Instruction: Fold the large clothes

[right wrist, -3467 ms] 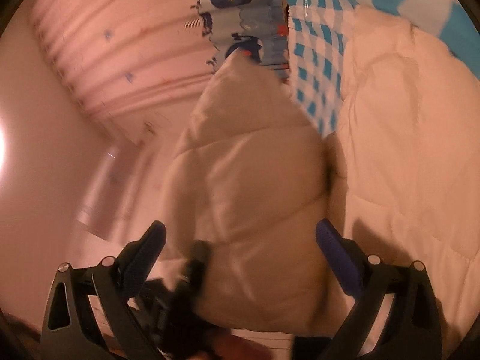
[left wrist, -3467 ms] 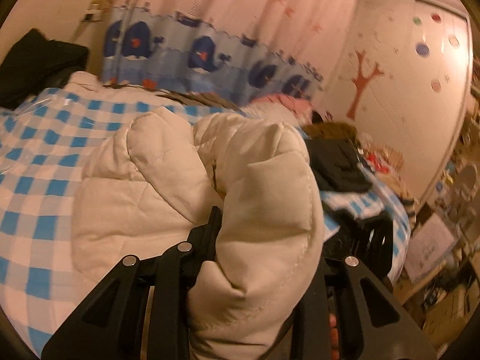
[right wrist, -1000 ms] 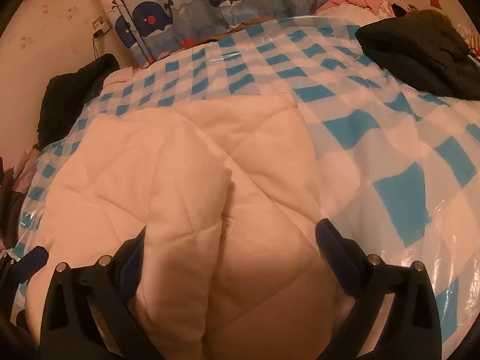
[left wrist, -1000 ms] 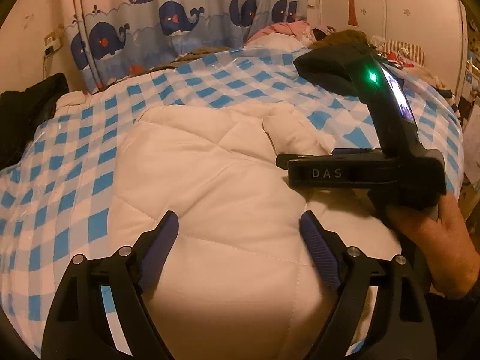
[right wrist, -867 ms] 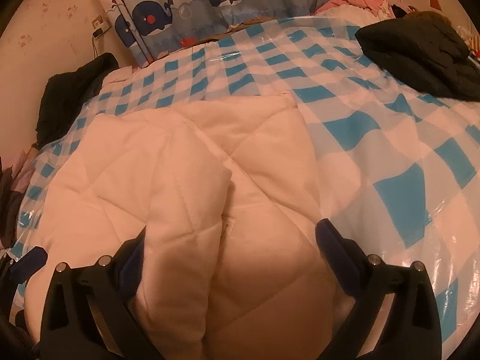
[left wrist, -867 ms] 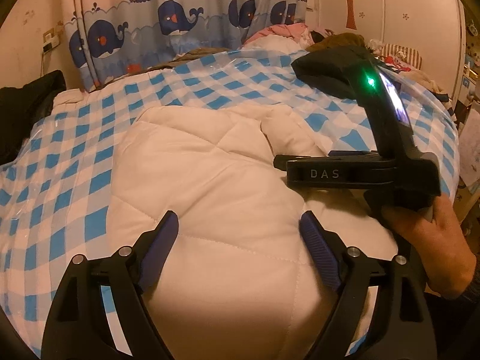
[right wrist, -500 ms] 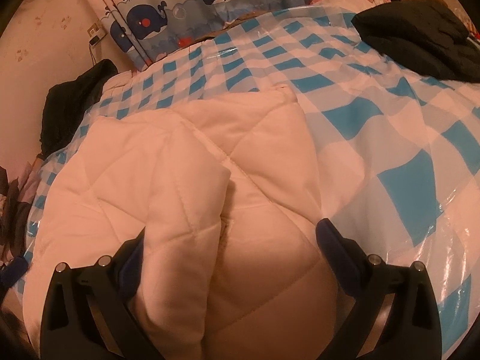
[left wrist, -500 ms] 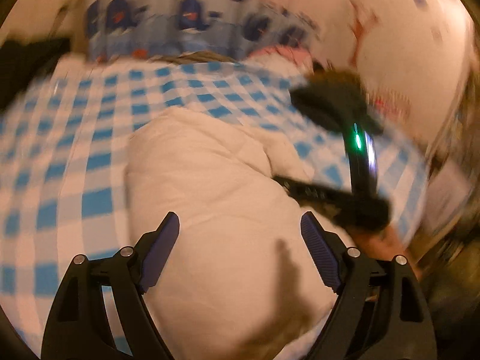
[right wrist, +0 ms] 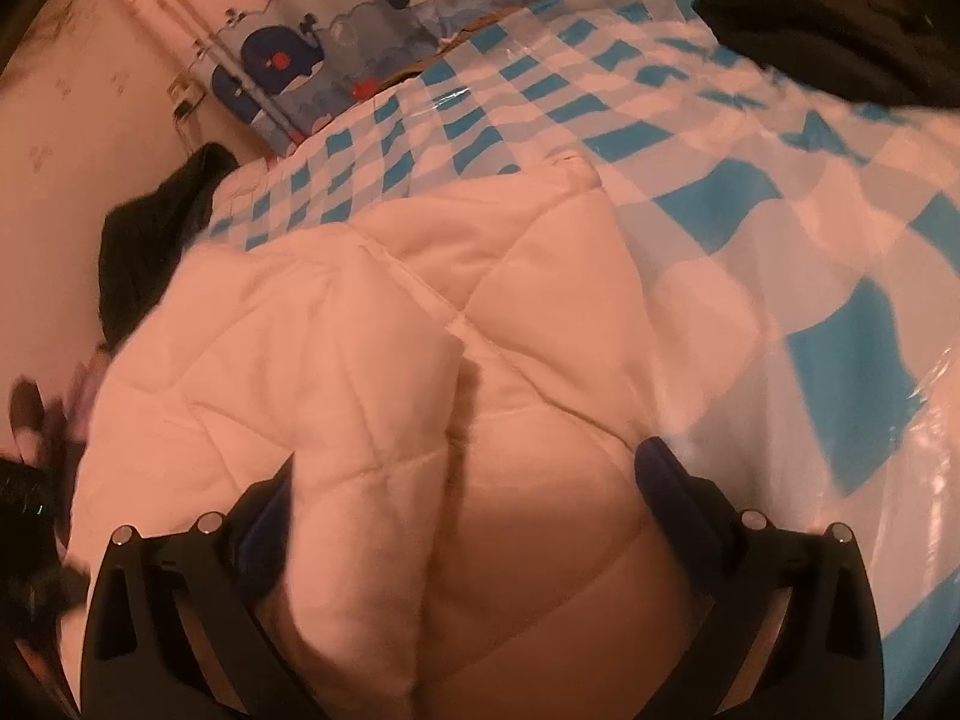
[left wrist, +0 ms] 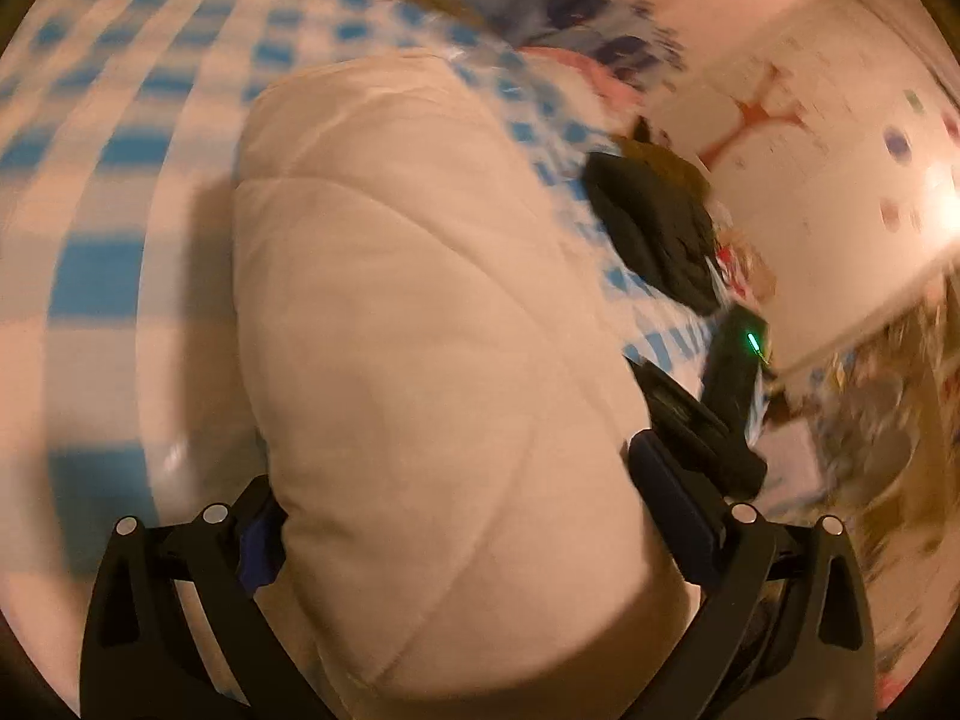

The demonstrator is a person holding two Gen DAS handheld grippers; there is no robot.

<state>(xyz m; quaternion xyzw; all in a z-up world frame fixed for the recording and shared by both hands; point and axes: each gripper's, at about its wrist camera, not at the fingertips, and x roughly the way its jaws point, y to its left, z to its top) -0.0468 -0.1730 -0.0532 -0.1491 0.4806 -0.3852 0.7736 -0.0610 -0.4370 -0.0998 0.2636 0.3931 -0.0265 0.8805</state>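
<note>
2 tongs (left wrist: 456, 516) (right wrist: 462, 516) spread wide, cream quilted coat (right wrist: 372, 372) bulging between

We see the right hand-held gripper (right wrist: 465, 498) with its jaws spread wide over a folded cream quilted garment (right wrist: 384, 396) on the bed's blue-checked cover (right wrist: 780, 210). A dark garment (right wrist: 840, 6) lies at one o'clock, another dark garment (right wrist: 156, 234) at ten, a whale-print curtain (right wrist: 336, 48) at twelve.

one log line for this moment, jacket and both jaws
quilted jacket: folded on checked cover | left gripper: jaws just widened, straddling it | right gripper: open, straddling it
</note>
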